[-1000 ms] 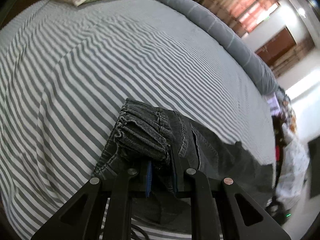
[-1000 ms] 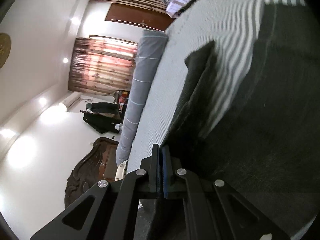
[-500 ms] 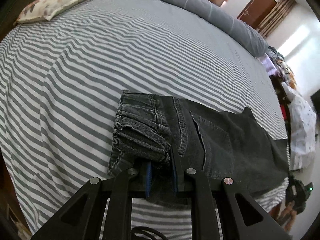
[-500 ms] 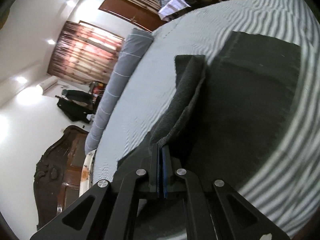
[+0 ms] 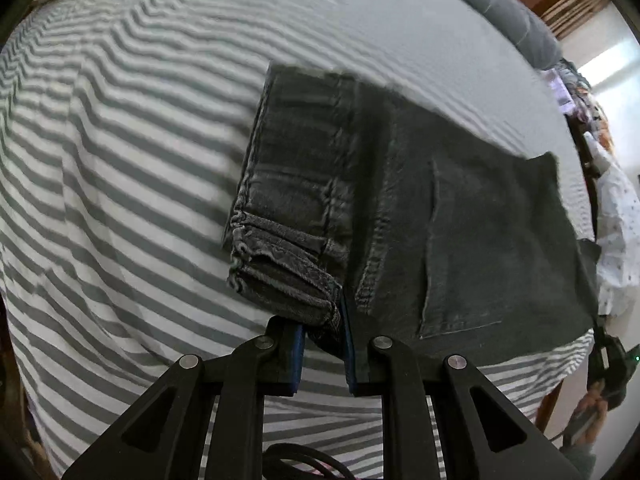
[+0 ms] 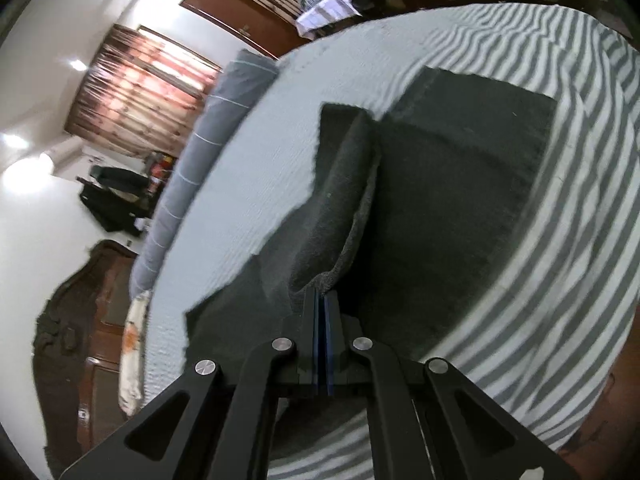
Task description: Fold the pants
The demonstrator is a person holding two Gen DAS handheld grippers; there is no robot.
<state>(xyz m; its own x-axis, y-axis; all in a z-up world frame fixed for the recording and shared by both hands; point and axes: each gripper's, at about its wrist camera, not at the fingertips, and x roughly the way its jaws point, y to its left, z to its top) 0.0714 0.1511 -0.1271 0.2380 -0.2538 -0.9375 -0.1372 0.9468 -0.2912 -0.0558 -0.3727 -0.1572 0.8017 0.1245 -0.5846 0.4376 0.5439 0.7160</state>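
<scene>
Still risking a skewed fold: you are gripping the pants (image 5: 400, 208) at both ends.
Left gripper (image 5: 322, 344) is pinching the bunched hems; right gripper (image 6: 322, 312) is clamping a thin edge, likely slipping if you are tugging unevenly over the striped bedsheet (image 5: 140, 160).

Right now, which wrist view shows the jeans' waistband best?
The left wrist view: the bunched waistband sits pinched in the left gripper, stitching visible. The right wrist view shows only plain dark fabric in the right gripper.
</scene>
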